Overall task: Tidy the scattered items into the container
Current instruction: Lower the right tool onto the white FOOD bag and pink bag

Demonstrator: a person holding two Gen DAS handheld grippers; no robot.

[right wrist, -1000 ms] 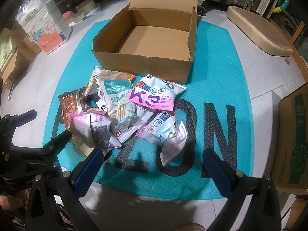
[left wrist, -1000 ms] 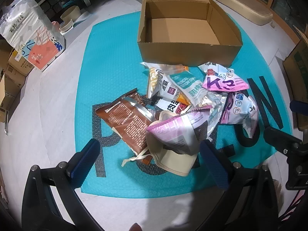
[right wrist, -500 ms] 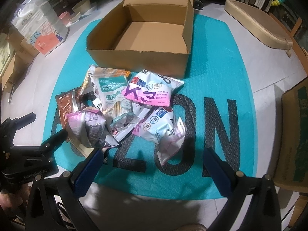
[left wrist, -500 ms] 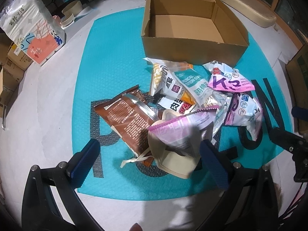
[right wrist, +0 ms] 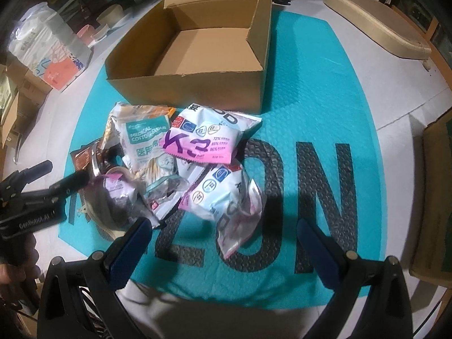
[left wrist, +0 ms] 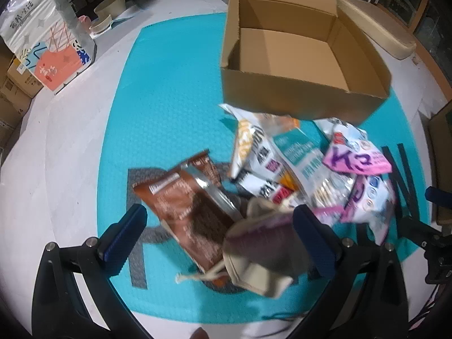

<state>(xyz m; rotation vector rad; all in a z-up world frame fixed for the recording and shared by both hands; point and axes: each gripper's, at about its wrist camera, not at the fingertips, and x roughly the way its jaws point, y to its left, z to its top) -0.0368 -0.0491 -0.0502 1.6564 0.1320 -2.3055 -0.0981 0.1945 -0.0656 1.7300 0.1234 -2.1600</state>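
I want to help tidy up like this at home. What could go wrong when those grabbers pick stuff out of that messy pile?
The shiny packets overlap, so the open left gripper closing over the brown foil packet might also catch the beige cloth pouch lying on it.

The pink K3 snack bag rests on other packets, so lifting those could slide it off.

The empty brown cardboard box sits right behind the pile, so a careless swing of the open right gripper might knock its wall.

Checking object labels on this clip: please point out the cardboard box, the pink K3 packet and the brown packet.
cardboard box (right wrist: 197, 90), right wrist view, on its near outer wall.
pink K3 packet (right wrist: 195, 145), right wrist view, on the pink band with the lettering.
brown packet (left wrist: 186, 212), left wrist view, on its printed face.
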